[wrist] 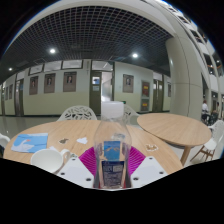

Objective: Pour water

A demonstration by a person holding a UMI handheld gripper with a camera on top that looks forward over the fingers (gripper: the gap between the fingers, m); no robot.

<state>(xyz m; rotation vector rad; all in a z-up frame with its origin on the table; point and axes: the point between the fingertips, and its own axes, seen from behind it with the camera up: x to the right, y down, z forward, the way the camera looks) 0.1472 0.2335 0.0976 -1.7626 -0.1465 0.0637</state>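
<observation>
We see gripper (111,170) with clear water bottle (112,158), blue label, upright between fingers; pink pads (92,158) sit close at both sides, bottle looks clamped. White cup (48,159) stands near, off to left of fingers, on round wooden table (60,135). Blue paper (30,143) lies farther left. White chair (78,114) beyond table; second round table (175,127) at right.

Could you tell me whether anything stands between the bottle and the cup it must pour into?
Nothing visible does. The bottle sits between the gripper's jaws, and the cup stands just to its left on the table with bare tabletop between them.
</observation>
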